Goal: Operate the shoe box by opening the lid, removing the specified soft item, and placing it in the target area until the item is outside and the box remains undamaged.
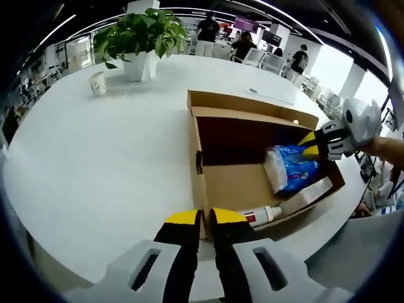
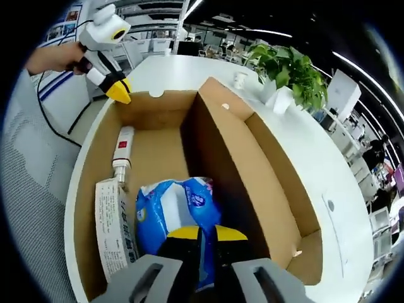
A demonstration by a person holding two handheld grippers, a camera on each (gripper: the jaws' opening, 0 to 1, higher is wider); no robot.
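Cardboard shoe box (image 2: 265, 189) is sitting open. Right gripper (image 2: 199, 235) is clamping the blue soft pack (image 2: 177, 211); left gripper (image 1: 206, 218) is pinching the box wall, jaws nearly closed. A fast pull risks tearing it.

A: Your left gripper (image 1: 206, 218): black jaws, yellow tips, on a pale grey slotted body.

B: Your right gripper (image 2: 206, 235) matches. Seen from across, it has a white rounded housing and black-and-white striped jaws.
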